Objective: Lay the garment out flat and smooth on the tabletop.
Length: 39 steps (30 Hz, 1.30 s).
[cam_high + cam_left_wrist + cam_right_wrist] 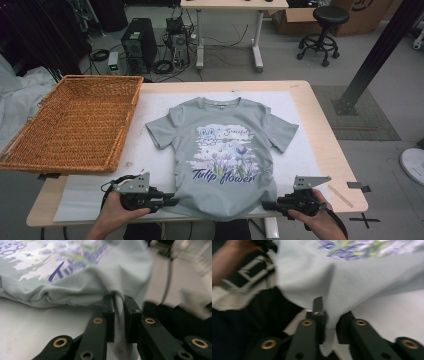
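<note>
A pale grey-green T-shirt with a tulip print lies face up on the white mat, collar at the far side. My left gripper is shut on the shirt's bottom left hem corner; in the left gripper view the hem cloth is pinched between the two black jaws. My right gripper is shut on the bottom right hem corner, and the right gripper view has a fold of the cloth squeezed between its jaws. Both hands hold the grippers at the table's near edge.
A large wicker basket stands at the table's left side, partly overhanging it. The white mat covers most of the wooden tabletop. Beyond the table are a computer tower, cables, another desk and a stool.
</note>
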Motion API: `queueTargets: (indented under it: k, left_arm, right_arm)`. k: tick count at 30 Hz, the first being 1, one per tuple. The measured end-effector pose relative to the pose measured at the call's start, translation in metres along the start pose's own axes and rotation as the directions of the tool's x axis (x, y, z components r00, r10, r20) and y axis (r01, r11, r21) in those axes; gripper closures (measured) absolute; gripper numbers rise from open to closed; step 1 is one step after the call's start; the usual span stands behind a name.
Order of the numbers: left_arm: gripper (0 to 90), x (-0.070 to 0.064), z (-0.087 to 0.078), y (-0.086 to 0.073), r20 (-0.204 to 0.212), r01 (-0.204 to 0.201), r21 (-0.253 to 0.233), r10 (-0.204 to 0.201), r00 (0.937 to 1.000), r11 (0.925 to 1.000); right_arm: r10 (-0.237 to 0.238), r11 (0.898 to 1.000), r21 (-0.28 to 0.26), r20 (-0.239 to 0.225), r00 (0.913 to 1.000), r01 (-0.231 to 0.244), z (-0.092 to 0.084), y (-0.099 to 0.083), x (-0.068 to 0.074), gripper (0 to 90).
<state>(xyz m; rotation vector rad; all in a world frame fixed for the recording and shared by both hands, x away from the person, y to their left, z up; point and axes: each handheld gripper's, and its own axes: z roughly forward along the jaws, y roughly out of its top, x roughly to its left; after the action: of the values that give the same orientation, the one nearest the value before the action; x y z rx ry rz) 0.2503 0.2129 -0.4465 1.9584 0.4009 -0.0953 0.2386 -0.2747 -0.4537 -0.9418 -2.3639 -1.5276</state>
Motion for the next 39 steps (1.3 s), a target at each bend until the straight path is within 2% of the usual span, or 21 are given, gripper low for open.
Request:
queueTargets:
  k: [5,6,7,9,11,12,14,16,19,20,21,23,24,25,27,29,32,33,36,37,39]
  left_arm:
    - [77.9,0.003,-0.008,0.0,0.147,0.098,0.022,-0.1,0.984,0.995]
    - [74.1,0.004,-0.009,0.0,0.141,0.093,0.019,-0.095,0.9854,0.9955]
    - [69.3,0.004,-0.01,0.001,0.122,0.093,-0.016,-0.09,0.9885,0.9956]
    - [64.3,0.006,-0.013,0.004,0.077,0.07,-0.085,-0.064,0.995,0.9939]
    - [58.2,0.01,-0.013,0.01,-0.025,0.029,-0.141,-0.033,0.9992,0.9896]
    - [53.3,0.013,-0.011,0.014,-0.111,-0.016,-0.159,-0.002,0.9938,0.9872]
    - [51.1,0.021,-0.005,0.025,-0.253,-0.056,-0.166,0.012,0.9675,0.9845]
    - [50.1,0.03,0.002,0.036,-0.382,-0.068,-0.171,-0.002,0.9242,0.9829]
    - [48.2,0.05,0.013,0.051,-0.509,-0.069,-0.19,-0.038,0.8596,0.9794]
    - [49.5,0.061,0.017,0.058,-0.564,-0.065,-0.187,-0.053,0.8242,0.9802]
    - [50.3,0.071,0.021,0.063,-0.595,-0.065,-0.19,-0.062,0.8012,0.9796]
    - [52.4,0.094,0.03,0.072,-0.648,-0.048,-0.182,-0.083,0.757,0.9821]
    - [53.2,0.109,0.036,0.077,-0.667,-0.026,-0.173,-0.097,0.7387,0.9846]
    - [53.7,0.121,0.04,0.08,-0.686,-0.013,-0.171,-0.11,0.7191,0.9852]
    - [54.2,0.141,0.047,0.083,-0.699,0.027,-0.179,-0.147,0.6998,0.9835]
    - [53.3,0.159,0.055,0.086,-0.725,0.052,-0.148,-0.144,0.6737,0.9877]
    - [52.3,0.183,0.062,0.089,-0.741,0.083,-0.134,-0.156,0.6533,0.9875]
    - [52.1,0.19,0.063,0.09,-0.742,0.089,-0.135,-0.16,0.6516,0.9869]
    - [52.2,0.212,0.067,0.094,-0.729,0.112,-0.149,-0.186,0.659,0.9824]
    - [52.3,0.219,0.069,0.095,-0.727,0.117,-0.15,-0.19,0.6598,0.9816]
    - [52.5,0.232,0.074,0.097,-0.723,0.142,-0.149,-0.206,0.6591,0.9785]
  right_arm:
    - [0.085,0.996,-0.002,-0.154,0.9844,-0.087,-0.011,0.001,0.003,80.1]
    - [0.11,0.994,0.019,-0.168,0.9797,-0.108,-0.012,-0.001,0.002,75.3]
    - [0.12,0.992,0.041,-0.162,0.9794,-0.115,-0.013,-0.002,0.001,69.0]
    - [0.095,0.995,0.015,-0.093,0.9911,-0.094,-0.018,-0.003,-0.001,58.4]
    - [0.044,0.998,-0.052,-0.019,0.9989,-0.045,-0.024,0.0,-0.005,44.9]
    - [0.04,0.995,-0.094,0.009,0.9991,-0.039,-0.027,0.003,-0.006,46.6]
    - [0.017,0.984,-0.177,0.065,0.9978,-0.005,-0.031,0.011,-0.011,38.9]
    - [0.009,0.97,-0.241,0.11,0.9939,0.018,-0.034,0.021,-0.017,39.9]
    - [0.009,0.94,-0.34,0.132,0.9913,0.037,-0.033,0.035,-0.024,40.0]
    - [0.007,0.934,-0.354,0.148,0.989,0.046,-0.031,0.039,-0.027,39.3]
    - [0.018,0.928,-0.369,0.178,0.9839,0.05,-0.028,0.044,-0.032,39.2]
    - [0.028,0.926,-0.37,0.265,0.9637,0.075,-0.022,0.054,-0.045,38.8]
    - [0.046,0.932,-0.356,0.306,0.951,0.069,-0.019,0.059,-0.052,39.7]
    - [0.049,0.937,-0.338,0.364,0.9303,0.083,-0.013,0.066,-0.061,39.9]
    - [0.057,0.946,-0.311,0.437,0.8978,0.091,-0.004,0.077,-0.073,40.6]
    - [0.069,0.953,-0.288,0.52,0.8517,0.099,0.007,0.089,-0.091,39.4]
    - [0.119,0.943,-0.316,0.61,0.7834,0.102,0.019,0.102,-0.121,41.0]
    - [0.126,0.936,-0.332,0.633,0.7638,0.121,0.022,0.106,-0.13,42.0]
    - [0.102,0.934,-0.321,0.664,0.7409,0.159,0.032,0.121,-0.151,43.3]
    - [0.1,0.937,-0.314,0.664,0.7414,0.155,0.034,0.126,-0.158,43.5]
    - [0.106,0.94,-0.307,0.679,0.7265,0.151,0.038,0.137,-0.169,43.4]
